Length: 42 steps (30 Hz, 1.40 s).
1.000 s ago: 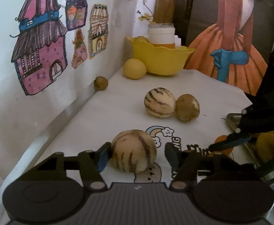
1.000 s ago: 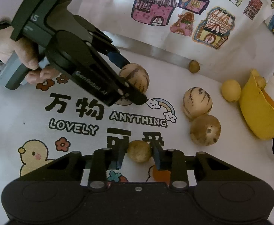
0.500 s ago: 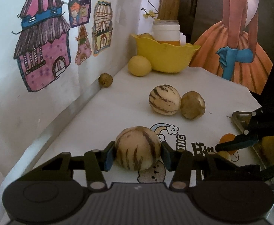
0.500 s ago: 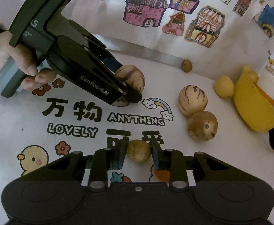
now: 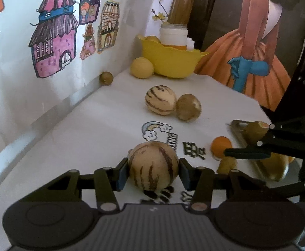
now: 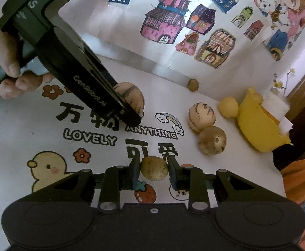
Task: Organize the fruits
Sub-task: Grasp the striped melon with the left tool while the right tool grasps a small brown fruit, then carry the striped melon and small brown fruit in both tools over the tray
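My left gripper (image 5: 153, 172) is shut on a round cream fruit with brown stripes (image 5: 153, 165), its blue pads pressing both sides. The right wrist view shows that left gripper (image 6: 134, 115), held by a hand, with the striped fruit (image 6: 132, 96) low over the printed cloth. My right gripper (image 6: 154, 172) is shut on a small yellow-brown fruit (image 6: 154, 168). A second striped fruit (image 5: 160, 100) lies touching a brown round fruit (image 5: 188, 109) in the middle of the table. A yellow lemon (image 5: 142, 67) rests against a yellow bowl (image 5: 173, 62) at the far end.
A small brown fruit (image 5: 106, 78) sits by the wall with house drawings. An orange (image 5: 221, 146) lies beside a metal tray (image 5: 238, 130) at the right, which holds more fruit. A white jar (image 5: 173, 34) stands in the bowl. The table's right edge drops off.
The left jaws closed from wide apart onto the striped fruit. Both grippers have shifted across the table, and the right one, still holding its small fruit, has turned toward the far wall.
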{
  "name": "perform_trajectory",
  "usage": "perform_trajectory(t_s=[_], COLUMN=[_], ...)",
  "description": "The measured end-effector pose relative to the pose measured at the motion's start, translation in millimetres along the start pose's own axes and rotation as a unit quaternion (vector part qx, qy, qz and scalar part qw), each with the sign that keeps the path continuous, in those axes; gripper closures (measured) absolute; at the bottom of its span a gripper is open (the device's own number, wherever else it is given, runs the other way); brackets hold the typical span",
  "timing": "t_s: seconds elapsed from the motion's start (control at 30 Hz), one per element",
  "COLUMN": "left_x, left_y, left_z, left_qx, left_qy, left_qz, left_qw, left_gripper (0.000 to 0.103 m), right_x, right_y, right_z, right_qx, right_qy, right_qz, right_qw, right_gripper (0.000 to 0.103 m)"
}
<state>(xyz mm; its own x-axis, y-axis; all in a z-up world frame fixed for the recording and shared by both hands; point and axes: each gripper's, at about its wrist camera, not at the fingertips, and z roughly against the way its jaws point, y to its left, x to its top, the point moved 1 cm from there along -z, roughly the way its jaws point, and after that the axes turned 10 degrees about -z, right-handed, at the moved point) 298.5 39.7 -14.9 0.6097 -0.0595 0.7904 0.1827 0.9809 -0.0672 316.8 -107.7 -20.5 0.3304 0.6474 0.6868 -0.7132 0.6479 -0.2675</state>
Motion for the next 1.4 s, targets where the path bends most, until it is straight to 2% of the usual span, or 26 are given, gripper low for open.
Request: perform_trajectory(t_s=[0.43, 0.9, 1.2, 1.4], left_x=[-4.8, -2.2, -7.4, -11.0], left_y=[-38.0, -103.5, -142.8, -163.1], left_z=[30.6, 40.9, 31.9, 26.3], left_qx=[-0.039, -0.086, -0.131, -0.141], left_qy=[-0.024, -0.048, -0.032, -0.023], left_qz=[0.010, 0.005, 0.004, -0.019], left_qw=[0.9989, 0.9951, 0.9908, 0.9896], left_gripper=[0.049, 0.049, 0.049, 0.049], right_x=[-28.7, -86.0, -118.9, -136.1], right_y=[-8.0, -34.8, -56.6, -75.6], right_z=[60.0, 129.3, 139.6, 135.9], right_qx=[-0.050, -0.115, -0.148, -0.149], right_qy=[-0.037, -0.041, -0.035, -0.031], right_qz=[-0.074, -0.173, -0.206, -0.241], right_qw=[0.995, 0.977, 0.967, 0.959], right_gripper=[0.072, 0.072, 0.072, 0.072])
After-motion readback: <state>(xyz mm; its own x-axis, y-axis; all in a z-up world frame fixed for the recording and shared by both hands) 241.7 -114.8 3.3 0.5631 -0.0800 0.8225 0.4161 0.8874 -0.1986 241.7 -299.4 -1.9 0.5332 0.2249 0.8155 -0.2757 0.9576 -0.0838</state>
